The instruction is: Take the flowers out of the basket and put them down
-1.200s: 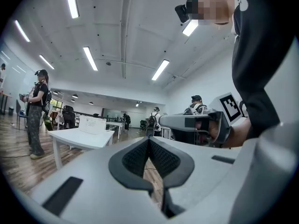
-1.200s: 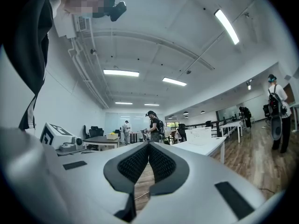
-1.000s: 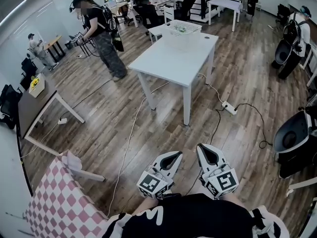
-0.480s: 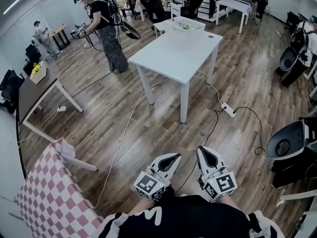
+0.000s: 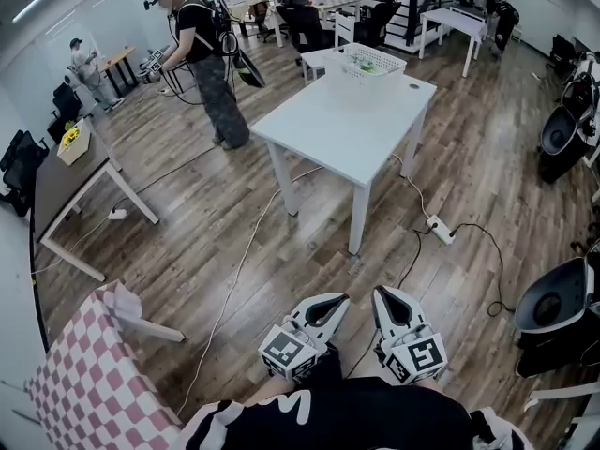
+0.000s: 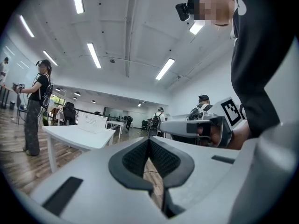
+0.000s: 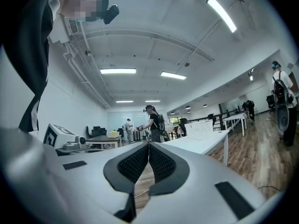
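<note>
Holding both grippers low and close to the body, the person stood well apart from the white table. The left gripper had its two jaws pressed together, with nothing between them. The right gripper was the same, its jaws closed tip to tip and empty. Both pointed about level toward the table and were side by side above the wooden floor. The white basket stood at the far end of the table, and the flowers showed only as a small green patch inside it. Another person stood to the left of the table. A power strip lay on the floor near a table leg. A red-and-white checkered cloth covered a surface at the lower left.
</note>
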A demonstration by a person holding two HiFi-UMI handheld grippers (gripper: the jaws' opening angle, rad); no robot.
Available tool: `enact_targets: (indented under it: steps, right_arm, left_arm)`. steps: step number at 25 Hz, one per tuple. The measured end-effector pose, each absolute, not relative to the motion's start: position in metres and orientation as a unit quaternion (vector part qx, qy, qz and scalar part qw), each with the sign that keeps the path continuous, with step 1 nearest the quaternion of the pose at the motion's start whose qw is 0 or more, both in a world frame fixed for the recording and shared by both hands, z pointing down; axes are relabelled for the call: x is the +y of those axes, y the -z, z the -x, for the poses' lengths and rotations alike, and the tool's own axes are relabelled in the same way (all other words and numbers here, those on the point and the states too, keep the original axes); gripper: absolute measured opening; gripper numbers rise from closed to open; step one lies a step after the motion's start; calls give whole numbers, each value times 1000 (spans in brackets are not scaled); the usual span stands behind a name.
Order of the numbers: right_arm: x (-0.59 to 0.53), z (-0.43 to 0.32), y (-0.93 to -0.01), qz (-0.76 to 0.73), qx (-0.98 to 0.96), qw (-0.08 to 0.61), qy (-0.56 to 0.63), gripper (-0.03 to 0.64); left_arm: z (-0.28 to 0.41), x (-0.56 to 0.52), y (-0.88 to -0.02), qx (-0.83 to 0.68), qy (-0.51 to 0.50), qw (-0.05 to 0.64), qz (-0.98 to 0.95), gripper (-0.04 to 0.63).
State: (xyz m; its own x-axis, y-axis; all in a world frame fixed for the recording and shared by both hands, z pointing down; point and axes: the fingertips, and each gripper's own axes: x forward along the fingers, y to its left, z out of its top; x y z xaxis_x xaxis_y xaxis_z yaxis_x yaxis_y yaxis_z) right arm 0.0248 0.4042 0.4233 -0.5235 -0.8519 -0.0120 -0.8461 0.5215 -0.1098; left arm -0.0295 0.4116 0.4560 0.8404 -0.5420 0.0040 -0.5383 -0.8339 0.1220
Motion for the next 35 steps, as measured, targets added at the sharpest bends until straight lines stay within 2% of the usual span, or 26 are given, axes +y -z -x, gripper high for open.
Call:
enact_targets:
  steps: [13, 26, 35]
  right_arm:
    - [251, 33, -402, 515, 855, 49, 35, 18]
    - [190, 74, -412, 506, 861, 22, 46, 18]
    - [175, 55, -413, 535, 843, 25, 43, 18]
  left_arm:
    - [79, 254, -432, -240, 17, 34, -970, 3]
    - [118, 199, -448, -237, 32, 81, -968, 3]
    - [110, 180, -458, -213, 28, 92, -972, 3]
